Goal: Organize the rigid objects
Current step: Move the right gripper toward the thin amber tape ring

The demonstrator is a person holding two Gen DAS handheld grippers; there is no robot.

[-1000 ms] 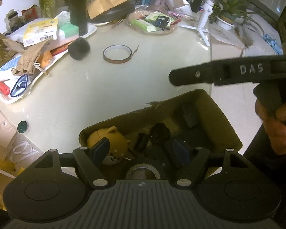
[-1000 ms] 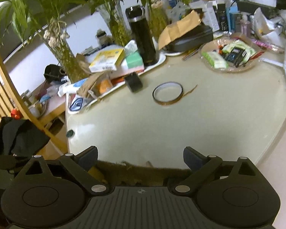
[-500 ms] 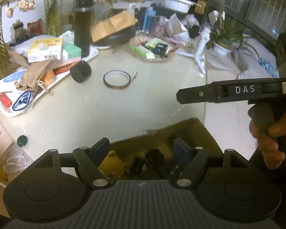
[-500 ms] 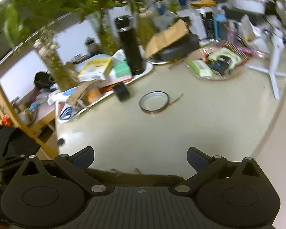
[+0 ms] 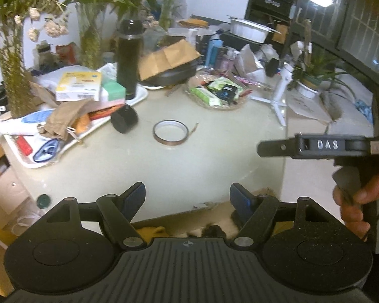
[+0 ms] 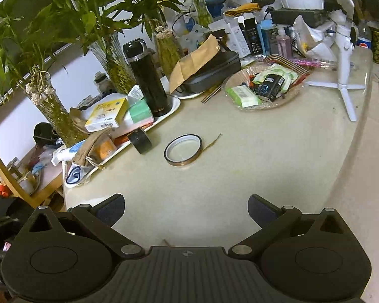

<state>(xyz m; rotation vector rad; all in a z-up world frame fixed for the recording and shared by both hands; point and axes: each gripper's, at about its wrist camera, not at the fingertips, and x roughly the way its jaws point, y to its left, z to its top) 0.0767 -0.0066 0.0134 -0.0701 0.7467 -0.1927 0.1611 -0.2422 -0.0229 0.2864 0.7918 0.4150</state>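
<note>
A brown tape ring lies flat on the pale table; it also shows in the right wrist view. A black tape roll stands on edge against the white tray, also in the right wrist view. My left gripper is open and empty above the table's near edge. Under it is a cardboard box with a yellow toy and dark items, mostly hidden. My right gripper is open and empty over the table; from the left wrist view it shows side-on at right.
A white tray holds a black flask, boxes and a cloth pouch. A glass dish of packets, a white tripod, vases with plants and clutter line the back. The table edge curves at right.
Both grippers have risen and tilted up, so more of the table and back clutter shows. The box has slid almost out of the left wrist view.
</note>
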